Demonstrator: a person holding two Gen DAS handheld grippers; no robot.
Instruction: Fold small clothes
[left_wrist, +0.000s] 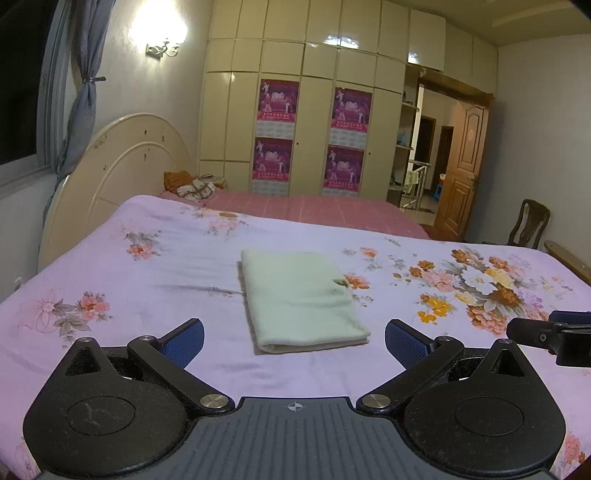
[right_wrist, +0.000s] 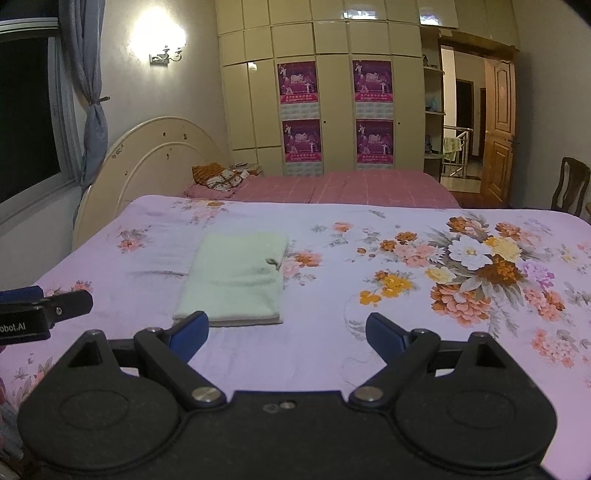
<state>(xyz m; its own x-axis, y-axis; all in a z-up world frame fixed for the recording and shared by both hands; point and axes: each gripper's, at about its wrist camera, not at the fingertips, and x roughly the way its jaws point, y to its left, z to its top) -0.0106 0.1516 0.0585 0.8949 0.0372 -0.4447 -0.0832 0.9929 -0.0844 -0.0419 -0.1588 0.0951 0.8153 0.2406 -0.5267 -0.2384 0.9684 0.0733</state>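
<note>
A pale green cloth (left_wrist: 301, 299) lies folded into a neat rectangle on the floral lilac bedsheet (left_wrist: 147, 266). It also shows in the right wrist view (right_wrist: 236, 278). My left gripper (left_wrist: 294, 345) is open and empty, just short of the cloth's near edge. My right gripper (right_wrist: 287, 338) is open and empty, with its left fingertip (right_wrist: 192, 328) close to the cloth's near edge. Each gripper shows at the edge of the other's view: the right gripper (left_wrist: 554, 332) and the left gripper (right_wrist: 40, 306).
A cream headboard (left_wrist: 122, 173) stands at the left. A pink checked bed (left_wrist: 317, 210) with a pillow (left_wrist: 194, 188) lies beyond. A wardrobe (left_wrist: 306, 110) fills the back wall. A wooden chair (left_wrist: 526, 223) and an open door (left_wrist: 461, 170) are at the right.
</note>
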